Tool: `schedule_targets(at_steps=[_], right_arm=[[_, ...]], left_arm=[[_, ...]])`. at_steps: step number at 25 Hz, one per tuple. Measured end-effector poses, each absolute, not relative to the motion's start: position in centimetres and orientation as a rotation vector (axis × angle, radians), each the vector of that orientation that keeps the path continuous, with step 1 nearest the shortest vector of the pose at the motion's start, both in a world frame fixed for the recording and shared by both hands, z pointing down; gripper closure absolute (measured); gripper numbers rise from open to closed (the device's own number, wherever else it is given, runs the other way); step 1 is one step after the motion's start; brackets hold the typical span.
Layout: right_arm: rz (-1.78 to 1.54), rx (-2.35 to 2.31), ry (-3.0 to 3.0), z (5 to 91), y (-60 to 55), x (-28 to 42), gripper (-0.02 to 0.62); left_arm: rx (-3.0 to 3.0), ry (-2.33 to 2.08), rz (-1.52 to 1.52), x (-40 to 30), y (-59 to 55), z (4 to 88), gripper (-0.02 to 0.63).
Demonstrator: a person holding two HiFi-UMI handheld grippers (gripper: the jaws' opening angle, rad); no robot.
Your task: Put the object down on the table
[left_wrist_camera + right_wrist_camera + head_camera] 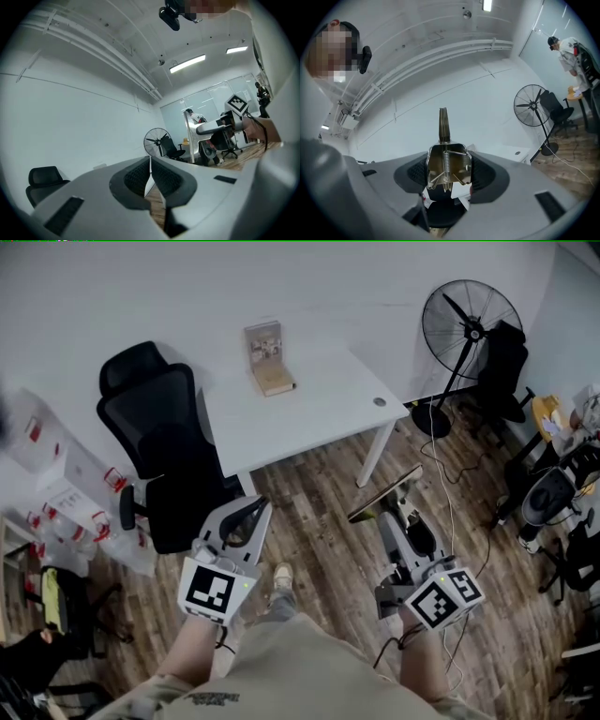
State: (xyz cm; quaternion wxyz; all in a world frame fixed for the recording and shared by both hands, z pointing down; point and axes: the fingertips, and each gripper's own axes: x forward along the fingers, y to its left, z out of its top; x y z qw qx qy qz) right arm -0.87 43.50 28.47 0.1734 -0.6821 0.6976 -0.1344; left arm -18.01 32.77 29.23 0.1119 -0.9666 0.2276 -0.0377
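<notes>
My right gripper (401, 510) (446, 171) is shut on the spring clip end of a thin flat metal board (384, 493) (443, 124). It holds the board edge-on above the wooden floor, to the right of the white table (309, 413). The left gripper view also shows the board (190, 136), standing upright in that gripper. My left gripper (257, 509) (150, 161) hangs near the table's front corner, shut with nothing between its pads. On the table's far side stands a small wooden stand (268, 357).
A black office chair (155, 442) sits at the table's left end. A standing fan (469, 329) and black chairs fill the right side, with cables (450, 484) on the floor. White boxes (66, 479) lie at the left. A person (572, 47) stands far right.
</notes>
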Motion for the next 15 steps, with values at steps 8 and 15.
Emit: schedule_targets(at_steps=[8, 15], right_arm=[[-0.516, -1.925, 1.927, 30.9, 34.7, 2.6, 0.357], [-0.645, -1.95, 1.887, 33.4, 25.1, 6.1, 0.357]], left_arm=[[-2.895, 0.637, -0.153, -14.5, 24.4, 31.0, 0.578], [-2.966, 0.611, -0.234, -11.5, 15.0, 32.7, 0.578]])
